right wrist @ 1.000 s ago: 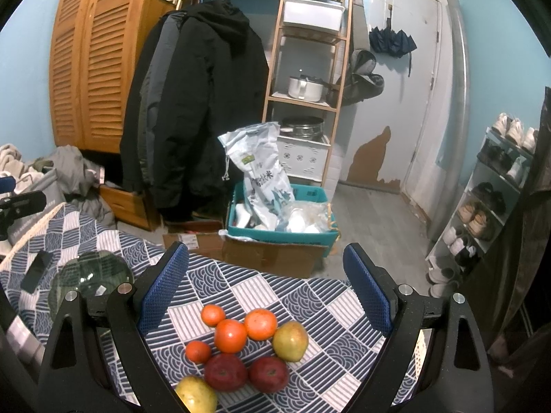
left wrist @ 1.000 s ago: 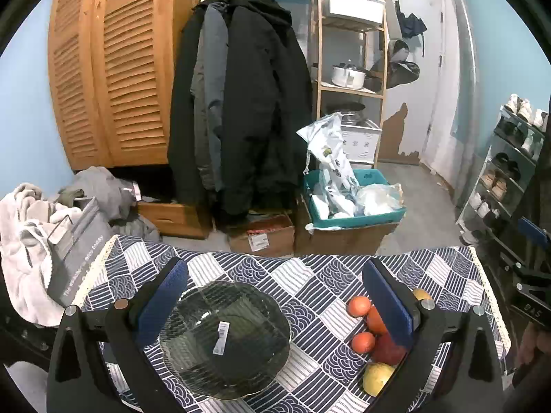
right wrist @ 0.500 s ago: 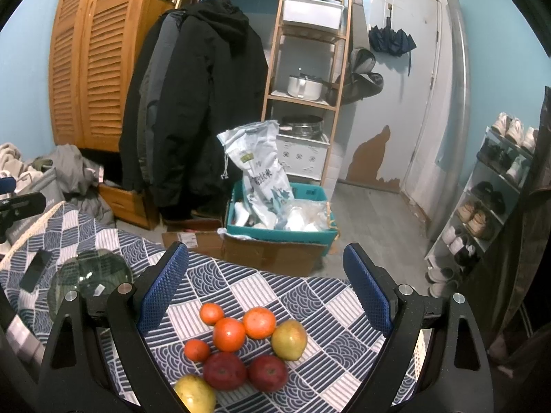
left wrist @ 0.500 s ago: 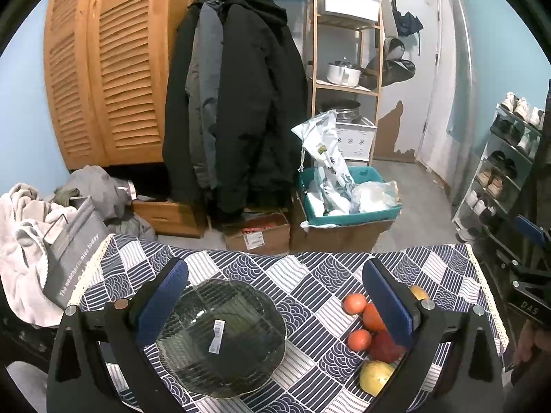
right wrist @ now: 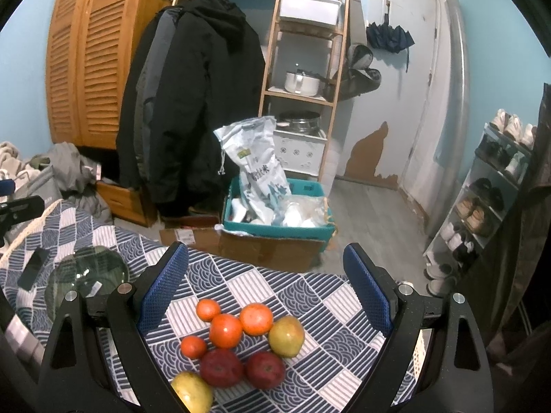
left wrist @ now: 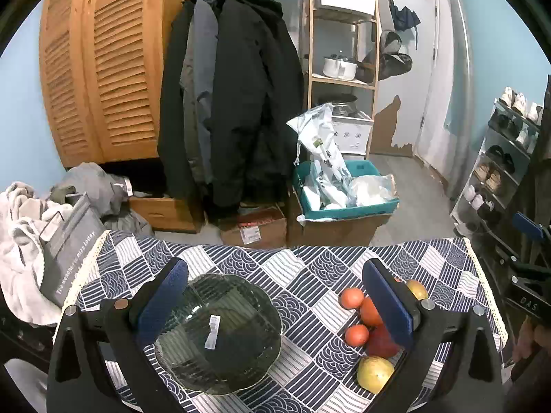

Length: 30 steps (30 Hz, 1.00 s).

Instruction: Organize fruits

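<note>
Currently, left wrist view:
Left gripper: fingers spread wide, gripping nothing.
Glass bowl: on the checked tablecloth, between the fingers, near the left one.
Fruits: right of the bowl, partly hidden behind the right finger.

Right wrist view:
Right gripper: fingers spread wide, gripping nothing.
Fruits: clustered on the cloth between the fingers; oranges far, red apples near.
Glass bowl: far left, well apart from the fruits.
Phone: left of the bowl.

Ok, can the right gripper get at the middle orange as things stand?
Probably yes: the right gripper is open above the fruit, and the orange sits uncovered on top, though neighbours touch it, so the fingers may nudge them.
</note>
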Each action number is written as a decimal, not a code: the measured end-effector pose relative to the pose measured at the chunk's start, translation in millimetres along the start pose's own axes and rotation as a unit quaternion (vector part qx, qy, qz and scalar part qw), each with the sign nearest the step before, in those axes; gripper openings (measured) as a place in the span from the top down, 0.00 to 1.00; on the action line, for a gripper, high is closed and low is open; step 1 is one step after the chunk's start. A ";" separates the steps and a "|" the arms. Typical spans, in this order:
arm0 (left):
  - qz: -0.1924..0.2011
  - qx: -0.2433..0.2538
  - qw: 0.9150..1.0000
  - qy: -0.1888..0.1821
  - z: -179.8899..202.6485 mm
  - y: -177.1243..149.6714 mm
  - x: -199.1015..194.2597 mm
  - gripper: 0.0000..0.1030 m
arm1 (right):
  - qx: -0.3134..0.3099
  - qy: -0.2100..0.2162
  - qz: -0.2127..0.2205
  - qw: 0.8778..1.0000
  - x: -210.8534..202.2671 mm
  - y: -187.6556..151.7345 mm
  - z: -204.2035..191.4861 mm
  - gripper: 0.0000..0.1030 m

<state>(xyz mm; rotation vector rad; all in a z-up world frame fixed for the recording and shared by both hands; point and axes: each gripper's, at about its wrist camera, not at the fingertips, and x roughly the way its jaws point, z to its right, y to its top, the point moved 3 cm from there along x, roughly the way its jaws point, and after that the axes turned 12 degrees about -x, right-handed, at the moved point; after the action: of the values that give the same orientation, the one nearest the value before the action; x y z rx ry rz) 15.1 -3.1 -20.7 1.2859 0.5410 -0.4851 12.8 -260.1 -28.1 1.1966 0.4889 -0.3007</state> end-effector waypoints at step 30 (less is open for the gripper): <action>-0.173 0.058 0.983 -0.013 62.3 -104.9 80.6 0.01 | 0.023 -0.011 -0.155 0.988 44.5 -84.8 33.2 0.13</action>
<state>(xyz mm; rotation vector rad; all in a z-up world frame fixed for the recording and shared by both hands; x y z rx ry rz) 20.0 -89.5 -138.5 1.2996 0.7277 -0.8308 17.7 -319.0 -110.4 1.1591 0.6520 -0.5937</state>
